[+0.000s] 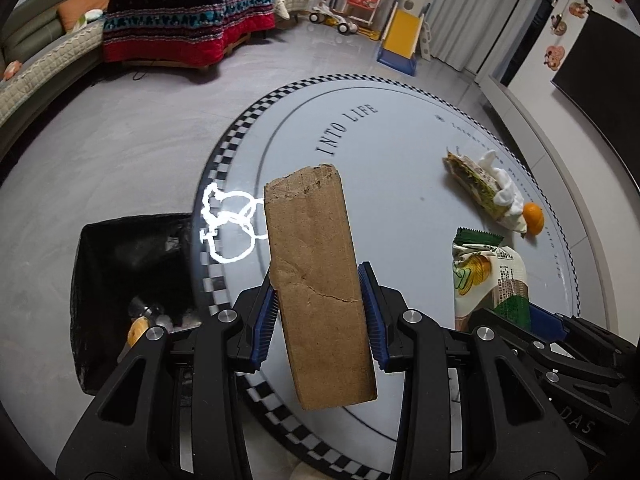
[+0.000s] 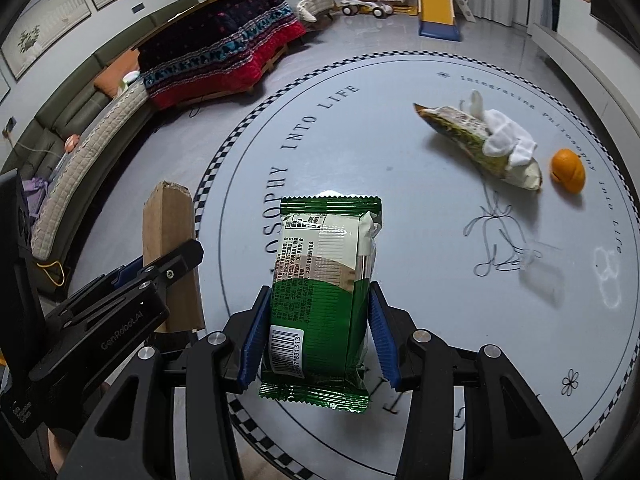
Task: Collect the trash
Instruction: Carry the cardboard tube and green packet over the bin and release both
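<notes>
The left claw (image 1: 322, 312) is clamped on a brown cardboard piece (image 1: 320, 280) and the right claw (image 2: 316, 334) on a green snack packet (image 2: 320, 292), both held above the round rug (image 2: 440, 240).

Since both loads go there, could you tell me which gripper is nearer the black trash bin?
Left. The left gripper with its cardboard piece is beside the black trash bin; the right gripper is farther over the round mat.

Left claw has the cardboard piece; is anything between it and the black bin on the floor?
Nothing visible blocks it. The cardboard piece is clamped in the left claw, and the open black bin sits just off the rug's checkered edge, down to the left.
</notes>
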{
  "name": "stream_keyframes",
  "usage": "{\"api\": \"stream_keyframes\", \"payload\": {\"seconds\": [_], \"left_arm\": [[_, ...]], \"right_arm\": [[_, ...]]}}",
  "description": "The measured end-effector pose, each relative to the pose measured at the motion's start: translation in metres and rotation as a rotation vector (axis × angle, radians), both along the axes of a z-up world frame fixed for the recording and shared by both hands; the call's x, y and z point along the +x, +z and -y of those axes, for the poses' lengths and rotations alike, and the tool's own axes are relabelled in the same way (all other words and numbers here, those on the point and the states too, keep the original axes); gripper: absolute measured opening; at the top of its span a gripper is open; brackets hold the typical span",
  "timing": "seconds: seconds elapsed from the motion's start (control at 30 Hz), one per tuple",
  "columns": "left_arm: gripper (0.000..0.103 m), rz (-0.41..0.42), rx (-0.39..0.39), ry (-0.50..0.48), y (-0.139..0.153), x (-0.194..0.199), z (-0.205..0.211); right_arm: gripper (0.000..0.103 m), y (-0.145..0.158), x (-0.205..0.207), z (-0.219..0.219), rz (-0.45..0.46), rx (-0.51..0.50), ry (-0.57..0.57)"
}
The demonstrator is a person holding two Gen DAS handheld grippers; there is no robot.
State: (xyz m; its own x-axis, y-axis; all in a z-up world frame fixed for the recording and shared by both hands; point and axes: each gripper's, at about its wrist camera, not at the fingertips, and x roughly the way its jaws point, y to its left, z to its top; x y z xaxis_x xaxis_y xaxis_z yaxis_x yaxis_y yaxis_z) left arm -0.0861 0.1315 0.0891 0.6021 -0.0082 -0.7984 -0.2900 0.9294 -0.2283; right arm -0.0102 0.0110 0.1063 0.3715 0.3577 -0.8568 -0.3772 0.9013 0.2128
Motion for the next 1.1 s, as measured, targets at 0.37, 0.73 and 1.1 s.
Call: {"api": "stream_keyframes", "payload": {"seconds": [0.37,0.73,1.1], "left_arm": [[0.039,-0.009,0.01,0.154,-0.015,-0.054,-0.081],[0.039,-0.068,0.027,0.341,-0.042,-0.104,-0.163],[0.049,-0.165,0.039,0.429,-0.074,-0.127,-0.209]], "right_arm": [[0.049,-0.013,-0.029,-0.091,-0.022,0.008,0.152],[0.049,-0.032,-0.063,-0.179,-0.06,0.014,0.312],[0.05,-0.058,-0.064,-0.232,-0.115,0.003,0.366]]}}
